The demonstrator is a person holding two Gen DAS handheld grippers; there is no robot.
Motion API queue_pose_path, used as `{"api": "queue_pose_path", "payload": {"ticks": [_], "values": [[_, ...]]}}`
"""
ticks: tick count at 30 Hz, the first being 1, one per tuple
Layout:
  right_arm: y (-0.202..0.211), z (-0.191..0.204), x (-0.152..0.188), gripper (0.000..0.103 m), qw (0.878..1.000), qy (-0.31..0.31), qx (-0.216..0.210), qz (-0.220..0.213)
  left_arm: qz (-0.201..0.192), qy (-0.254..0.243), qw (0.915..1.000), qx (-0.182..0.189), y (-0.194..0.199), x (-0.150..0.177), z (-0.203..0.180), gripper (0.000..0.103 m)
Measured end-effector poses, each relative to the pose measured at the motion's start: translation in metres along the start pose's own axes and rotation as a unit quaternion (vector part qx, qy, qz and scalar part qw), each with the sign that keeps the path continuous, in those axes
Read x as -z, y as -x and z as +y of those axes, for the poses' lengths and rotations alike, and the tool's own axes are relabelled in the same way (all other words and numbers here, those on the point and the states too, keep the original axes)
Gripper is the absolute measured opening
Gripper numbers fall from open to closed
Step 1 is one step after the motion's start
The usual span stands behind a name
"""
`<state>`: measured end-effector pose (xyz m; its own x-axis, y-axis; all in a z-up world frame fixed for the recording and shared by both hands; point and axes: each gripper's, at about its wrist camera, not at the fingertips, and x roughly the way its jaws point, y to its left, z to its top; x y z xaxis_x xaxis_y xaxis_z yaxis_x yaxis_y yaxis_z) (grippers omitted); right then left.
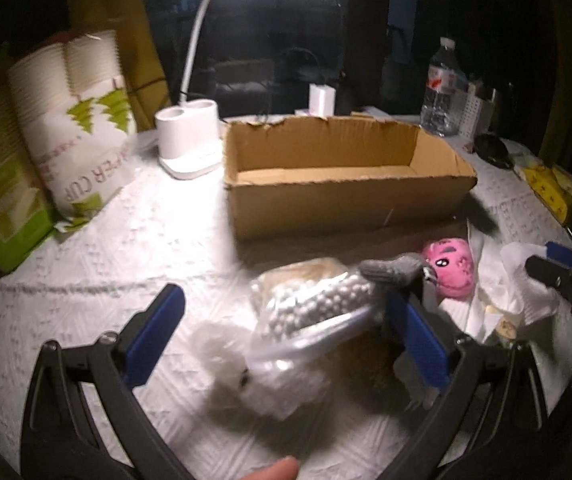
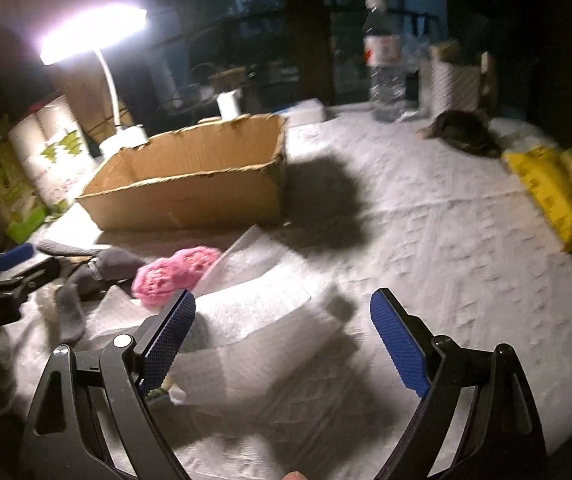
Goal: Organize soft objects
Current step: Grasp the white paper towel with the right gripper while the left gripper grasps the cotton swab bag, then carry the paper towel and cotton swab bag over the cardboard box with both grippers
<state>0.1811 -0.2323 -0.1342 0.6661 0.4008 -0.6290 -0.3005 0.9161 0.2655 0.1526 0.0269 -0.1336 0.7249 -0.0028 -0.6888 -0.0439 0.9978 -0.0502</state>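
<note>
The clear bag of small white beads (image 1: 317, 304) lies straight ahead of my left claw (image 1: 282, 332), partly between its two blue pads, at about twelve to one o'clock from the midpoint. Its long axis runs on a slant, from seven o'clock near me up toward one o'clock, so it crosses my grip line at an angle, not square to it. A white fluffy toy (image 1: 262, 380) sits under or against the bag's near end, at six o'clock from it; I cannot tell whether the two touch. A grey knitted piece (image 1: 393, 270) lies at the bag's far end, at two o'clock, and the pink plush (image 1: 451, 270) is just beyond that.

My left claw is spread wide and has hold of nothing. My right claw (image 2: 282, 344) is spread equally wide, with nothing in it, hanging over crumpled white paper towel (image 2: 254, 320); from there the pink plush (image 2: 174, 274) is at ten o'clock and near.

The open cardboard box (image 1: 345, 200) stands at twelve o'clock from the bag, well apart, its long side facing me, and looks empty inside as far as I can see.

I judge the left claw the nearer one for the bag: it needs a small turn so the pads meet the bag across its narrow width. The right is better placed for the pink plush.
</note>
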Motion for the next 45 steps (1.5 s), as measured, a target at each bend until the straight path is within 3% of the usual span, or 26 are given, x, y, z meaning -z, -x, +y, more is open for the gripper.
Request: {"api": "queue_pose_path", "payload": {"ticks": [2, 5, 7, 9, 11, 15, 17, 20, 26, 34, 45], "values": [[-0.005, 0.004, 0.001, 0.083, 1.000, 0.000, -0.026, 0.012, 0.008, -0.004, 1.0000, 0.002, -0.006, -0.003, -0.003, 0.101], [-0.015, 0.010, 0.003, 0.080, 0.998, 0.008, -0.040, 0.037, 0.026, -0.007, 0.9996, 0.006, -0.015, -0.004, -0.006, 0.101], [-0.020, 0.008, 0.006, 0.077, 0.997, 0.018, -0.039, 0.058, 0.031, -0.010, 0.9994, 0.009, -0.019, -0.005, -0.009, 0.101], [-0.025, 0.005, 0.009, 0.064, 0.996, 0.026, -0.032, 0.078, 0.038, -0.011, 0.9991, 0.016, -0.022, -0.006, -0.010, 0.101], [-0.025, 0.001, 0.009, 0.059, 0.996, 0.035, -0.024, 0.085, 0.042, -0.007, 0.9989, 0.021, -0.024, -0.007, -0.008, 0.100], [-0.029, -0.002, 0.010, 0.024, 0.994, 0.054, -0.015, 0.094, 0.051, -0.005, 0.9983, 0.030, -0.028, -0.008, -0.006, 0.087], [-0.027, 0.000, 0.009, 0.015, 0.994, 0.058, -0.022, 0.093, 0.054, -0.009, 0.9980, 0.032, -0.030, -0.009, -0.007, 0.077], [-0.022, 0.000, 0.007, 0.013, 0.995, 0.061, -0.022, 0.081, 0.057, -0.010, 0.9972, 0.047, -0.030, -0.012, -0.008, 0.063], [0.003, -0.003, -0.009, 0.012, 0.998, 0.058, -0.019, 0.033, 0.059, -0.001, 0.9960, 0.068, -0.031, -0.014, -0.005, 0.050], [0.028, -0.006, -0.029, 0.012, 0.998, 0.059, -0.019, -0.010, 0.036, 0.027, 0.9950, 0.089, -0.007, -0.016, 0.009, 0.047], [0.042, 0.006, -0.051, 0.012, 0.997, 0.069, -0.028, -0.035, -0.032, 0.029, 0.9950, 0.090, 0.042, -0.037, 0.024, 0.047]]}}
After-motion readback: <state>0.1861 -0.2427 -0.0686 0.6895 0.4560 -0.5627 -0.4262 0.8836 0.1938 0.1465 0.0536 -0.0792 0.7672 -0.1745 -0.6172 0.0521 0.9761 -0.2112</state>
